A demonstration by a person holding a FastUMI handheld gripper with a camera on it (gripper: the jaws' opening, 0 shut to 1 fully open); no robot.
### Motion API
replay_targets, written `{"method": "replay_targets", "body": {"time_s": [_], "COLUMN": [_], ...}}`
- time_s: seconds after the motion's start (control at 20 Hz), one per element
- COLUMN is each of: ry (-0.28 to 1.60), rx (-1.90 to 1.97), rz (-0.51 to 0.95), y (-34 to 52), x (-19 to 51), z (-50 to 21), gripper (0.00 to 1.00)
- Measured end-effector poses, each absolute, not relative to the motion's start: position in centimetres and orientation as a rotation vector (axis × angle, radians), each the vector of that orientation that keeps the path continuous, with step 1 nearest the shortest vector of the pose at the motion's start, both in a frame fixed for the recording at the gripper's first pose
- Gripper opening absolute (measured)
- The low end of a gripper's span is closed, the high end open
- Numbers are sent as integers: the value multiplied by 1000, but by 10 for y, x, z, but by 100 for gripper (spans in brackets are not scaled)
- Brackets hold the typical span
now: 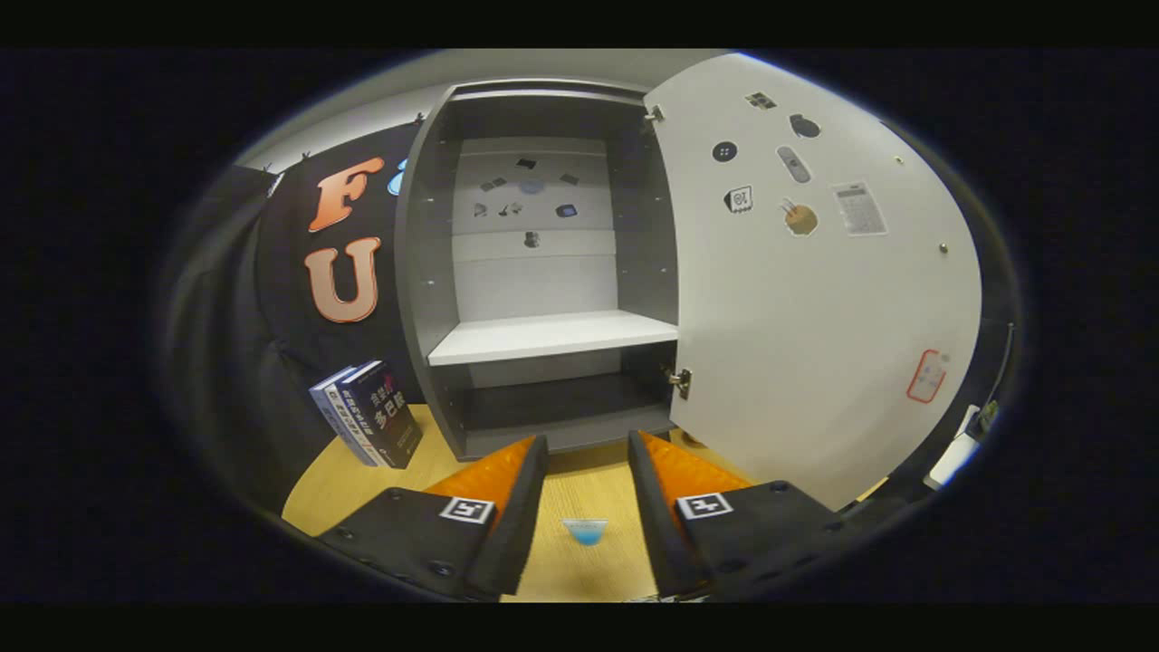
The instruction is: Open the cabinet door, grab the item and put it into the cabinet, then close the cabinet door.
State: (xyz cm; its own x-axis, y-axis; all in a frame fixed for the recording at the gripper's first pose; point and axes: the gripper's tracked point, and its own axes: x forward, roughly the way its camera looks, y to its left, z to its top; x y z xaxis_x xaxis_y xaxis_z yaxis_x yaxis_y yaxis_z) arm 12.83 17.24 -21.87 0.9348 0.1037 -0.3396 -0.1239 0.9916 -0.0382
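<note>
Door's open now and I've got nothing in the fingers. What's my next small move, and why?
Probably swing left toward the books standing on the table beside the cabinet. The cabinet door is swung wide, the white shelf is bare, and the gripper has open fingers holding nothing, so grabbing comes next.

Gripper (587, 444) level, fingers parted.
Both fingers (507, 489) reach forward with a clear gap between the tips; nothing is held or touched, jaws empty.

Grey cabinet (426, 272) with white shelf (552, 337), white sticker-dotted door (815, 308), dark blue books (367, 414), tan tabletop (579, 489)
</note>
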Motion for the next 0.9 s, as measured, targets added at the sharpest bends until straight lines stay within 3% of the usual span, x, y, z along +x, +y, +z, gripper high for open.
{"method": "replay_targets", "body": {"time_s": [0.15, 0.3, 0.45, 0.9], "ry": [405, 455, 509, 643], "rx": [-71, -99, -124, -120], "rz": [129, 127, 123, 69], "y": [177, 177, 174, 153], "x": [135, 138, 141, 145], "z": [-261, -298, -334, -409], "gripper": [80, 81, 96, 98]}}
